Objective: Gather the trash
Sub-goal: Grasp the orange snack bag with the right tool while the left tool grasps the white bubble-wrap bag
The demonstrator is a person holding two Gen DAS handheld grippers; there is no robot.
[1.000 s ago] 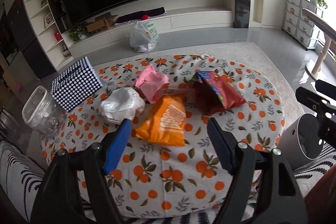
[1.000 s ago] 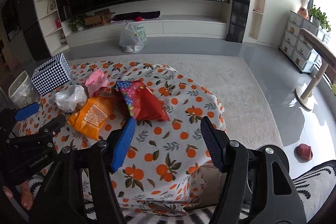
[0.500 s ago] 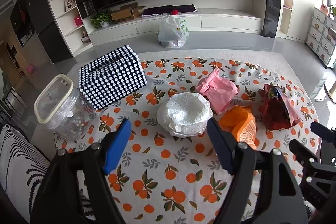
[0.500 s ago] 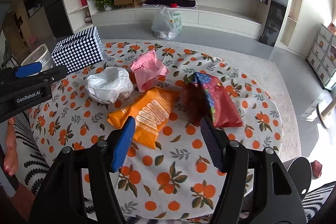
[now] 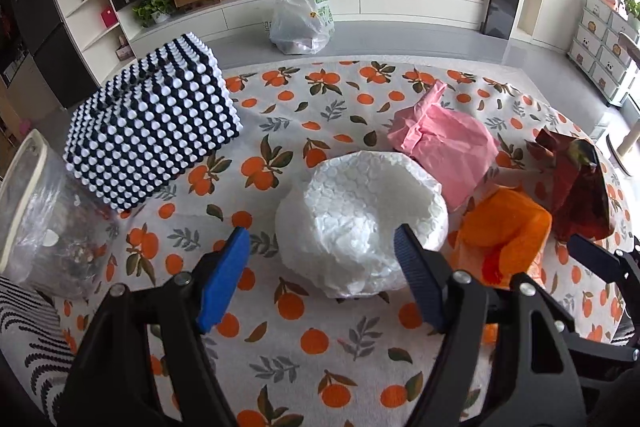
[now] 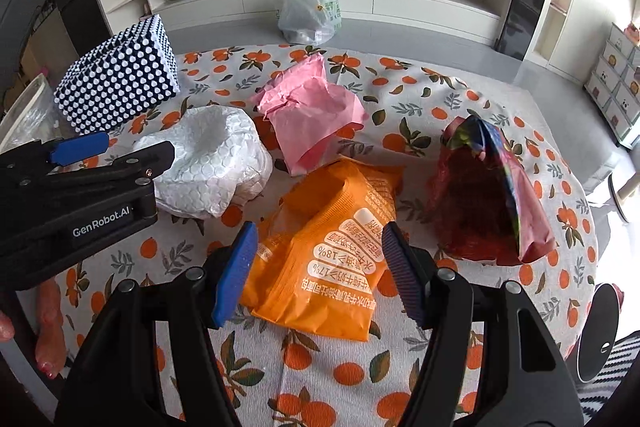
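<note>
Nearest the right wrist camera, the right gripper hangs with its jaws spread and empty, framing the near end of the orange snack bag. That bag lies flat on the orange-print tablecloth, its long axis running from about 7 o'clock up to 1 o'clock, so the jaws straddle it across its width; this is the relation the coming grasp probably turns on.

In the left wrist view the left gripper is likewise released, nothing between its pads, with the white bubble-wrap bundle just ahead at 12 o'clock, a rounded lump with no clear long axis. Each hand is therefore nearer its own piece: right to the orange bag, left to the bubble wrap.

Further out, the crumpled pink paper bag sits at 12 o'clock from the right gripper, and the dark red wrapper at 2 o'clock. Beyond the left gripper, at 10 o'clock, stands the black-and-white dotted box, with a clear plastic bin at 9 o'clock off the table edge.
</note>
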